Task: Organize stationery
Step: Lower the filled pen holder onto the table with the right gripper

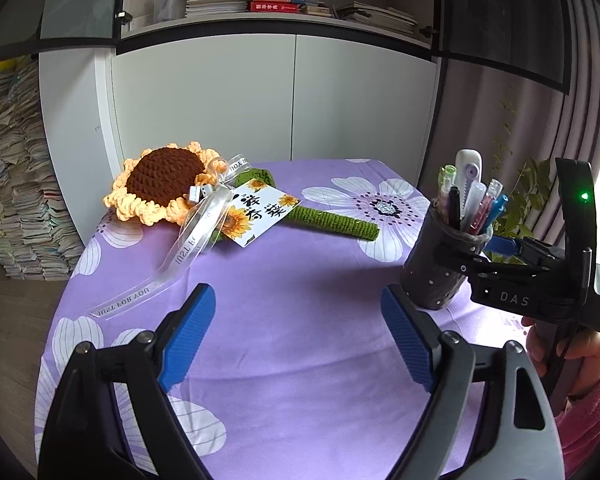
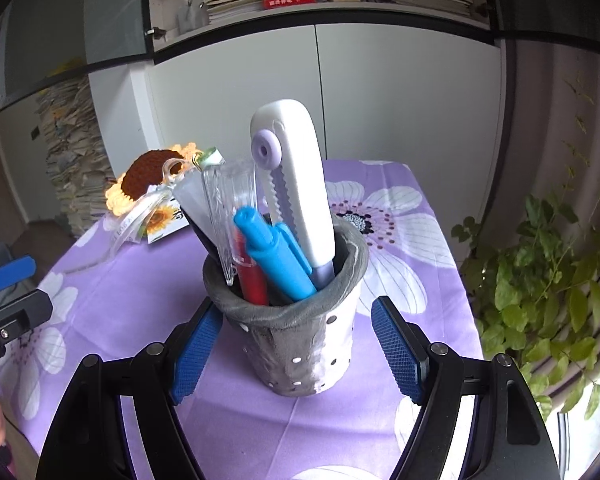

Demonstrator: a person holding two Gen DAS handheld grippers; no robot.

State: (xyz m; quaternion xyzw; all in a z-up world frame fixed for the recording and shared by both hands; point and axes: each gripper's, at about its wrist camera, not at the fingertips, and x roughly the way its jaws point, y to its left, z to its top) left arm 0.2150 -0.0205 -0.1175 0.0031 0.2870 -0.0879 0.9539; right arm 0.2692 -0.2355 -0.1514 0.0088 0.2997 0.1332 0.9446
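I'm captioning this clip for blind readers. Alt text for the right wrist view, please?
A grey pen holder full of pens and a white utility knife stands on a purple floral tablecloth, between the right gripper's open blue pads.

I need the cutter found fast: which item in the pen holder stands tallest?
The white utility knife with the lilac wheel and toothed slider; it rises above the blue marker and the red pen.

Pens and cutter in the holder, right of the crocheted flower on the table
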